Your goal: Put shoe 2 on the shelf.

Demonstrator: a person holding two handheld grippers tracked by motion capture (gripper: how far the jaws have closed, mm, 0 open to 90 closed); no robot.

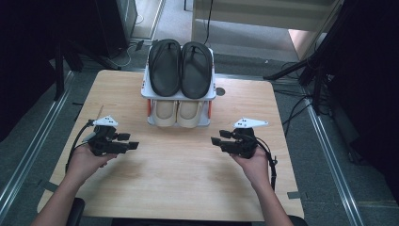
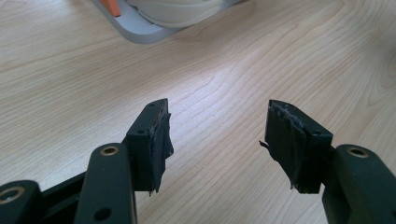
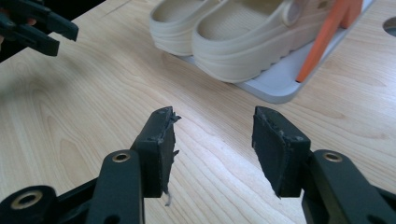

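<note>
We note a pale wooden table (image 1: 179,183) with a small two-tier shoe rack (image 1: 147,92) standing at its far middle edge. On the upper shelf lies a pair of black sandals (image 1: 180,68), side by side, toes toward us. On the lower shelf sits a pair of cream clogs (image 1: 179,113), also side by side; in the right gripper view they show clearly, their rounded toes reaching to the shelf's grey edge and an orange upright (image 3: 327,37) of the rack just beside the nearer one. Our left gripper (image 1: 128,141) hovers over the table's left half, held in the left hand (image 1: 84,162), well apart from the rack; in the left gripper view its jaws stand wide with nothing but bare wood between them, and a corner of the rack's grey base shows at the top edge. Our right gripper (image 1: 220,137) hovers over the right half, in the right hand (image 1: 256,165), jaws pointing inward toward the left gripper. Its jaws too stand wide and hold nothing, the frayed pads (image 3: 161,144) over bare tabletop, near the clogs but not touching them.
</note>
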